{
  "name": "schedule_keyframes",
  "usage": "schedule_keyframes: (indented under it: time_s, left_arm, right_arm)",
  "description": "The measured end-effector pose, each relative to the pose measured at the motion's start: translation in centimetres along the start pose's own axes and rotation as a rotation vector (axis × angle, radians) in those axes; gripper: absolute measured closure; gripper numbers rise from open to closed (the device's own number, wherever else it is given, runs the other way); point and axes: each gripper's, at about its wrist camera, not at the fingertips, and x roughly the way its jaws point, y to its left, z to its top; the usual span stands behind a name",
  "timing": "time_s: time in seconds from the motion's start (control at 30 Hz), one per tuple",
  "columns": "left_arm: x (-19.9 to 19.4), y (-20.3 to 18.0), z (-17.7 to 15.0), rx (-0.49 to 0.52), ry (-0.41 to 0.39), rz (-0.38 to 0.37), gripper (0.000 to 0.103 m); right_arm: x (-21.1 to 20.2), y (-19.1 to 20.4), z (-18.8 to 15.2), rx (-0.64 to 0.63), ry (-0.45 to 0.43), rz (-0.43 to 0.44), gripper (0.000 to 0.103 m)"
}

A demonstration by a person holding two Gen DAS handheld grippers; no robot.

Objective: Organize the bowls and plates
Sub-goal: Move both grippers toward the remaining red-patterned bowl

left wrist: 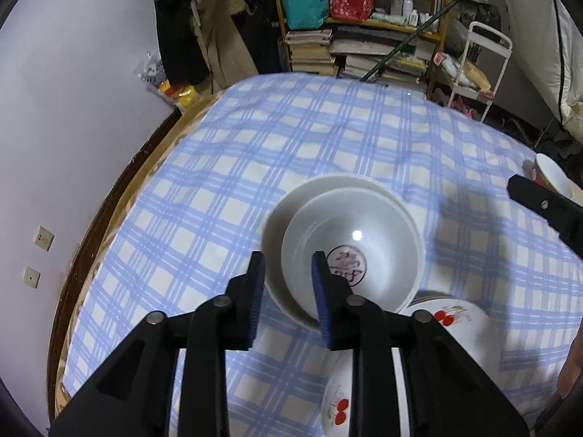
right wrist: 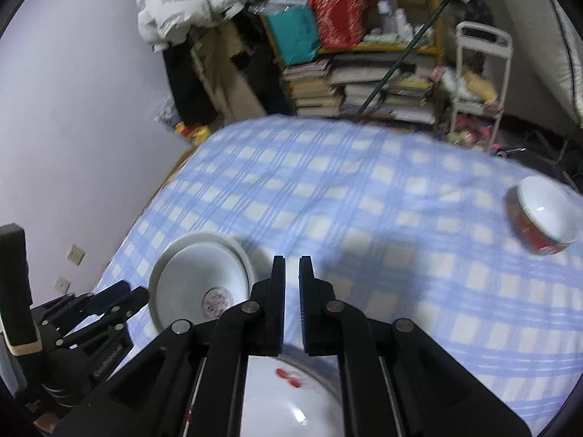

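Table under a blue-and-white checked cloth, pushed against a pale wall; behind it a yellow shelf crammed with books, a teal bag and a red bag, beside a white cart. Near the middle of the cloth, two white bowls nested: the inner bowl with a round reddish emblem at its bottom, seated off-centre in the outer bowl. Left gripper angled down over the near rim of that pair, jaws parted, one blue pad outside the outer bowl's wall, the other over the inner bowl's interior; rims between the pads but not pressed by them; nothing gripped. Just beside the bowls on the near side, white plates with red cherry prints, stacked or overlapping, partly hidden under the gripper's frame. In the right wrist view, right gripper with jaws drawn almost together, only a thin slit between the pads, nothing held; directly beneath it a cherry-print plate; the nested bowls to its left with the left gripper next to them. Far right of the cloth, well apart from the rest, a red-patterned bowl with a white inside, blurred, apparently tipped toward the camera.
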Motion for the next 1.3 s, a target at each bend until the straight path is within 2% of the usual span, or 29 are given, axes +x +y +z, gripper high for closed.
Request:
schedule_keyframes:
  time_s: [0.1, 0.23, 0.3, 0.33, 0.37, 0.43, 0.53, 0.67, 0.9, 1.03, 1.3]
  left_arm:
    - [-1.3, -0.6, 0.8, 0.009, -0.031, 0.008, 0.069]
    - [-3.3, -1.4, 2.0, 0.004, -0.074, -0.019, 0.059]
    - [-4.4, -2.1, 2.6, 0.013, -0.103, -0.022, 0.054]
    - [-5.1, -2.6, 2.9, 0.02, -0.12, -0.023, 0.05]
    - [-5.5, -3.0, 3.1, 0.024, -0.131, -0.026, 0.048]
    - [-6.6, -3.9, 3.6, 0.033, -0.15, -0.043, 0.032]
    - [-7.7, -5.4, 4.2, 0.052, -0.185, -0.052, 0.02]
    - [-8.8, -7.6, 4.9, 0.082, -0.223, -0.047, 0.014]
    - [-8.5, -11.2, 6.2, 0.143, -0.221, -0.061, 0.013]
    - [-7.9, -13.7, 7.6, 0.164, -0.222, -0.07, 0.013]
    - [-6.0, -18.5, 11.1, 0.179, -0.233, -0.074, 0.013]
  right_arm:
    - [-1.6, -1.0, 0.8, 0.01, -0.031, -0.027, 0.095]
    - [-4.0, -2.3, 1.7, 0.012, -0.074, -0.079, 0.094]
    - [-5.1, -2.9, 2.1, 0.021, -0.098, -0.101, 0.089]
    - [-5.8, -3.2, 2.3, 0.027, -0.11, -0.117, 0.079]
    - [-6.5, -3.5, 2.4, 0.034, -0.125, -0.131, 0.064]
    - [-7.6, -4.0, 2.6, 0.042, -0.159, -0.152, 0.049]
    - [-9.0, -4.9, 3.0, 0.035, -0.198, -0.196, 0.034]
    - [-10.2, -6.2, 3.6, 0.059, -0.235, -0.221, 0.014]
    - [-11.4, -9.8, 5.1, 0.112, -0.267, -0.251, 0.009]
    - [-11.2, -12.3, 5.9, 0.166, -0.271, -0.253, 0.003]
    - [-9.8, -18.0, 7.7, 0.274, -0.258, -0.237, 0.003]
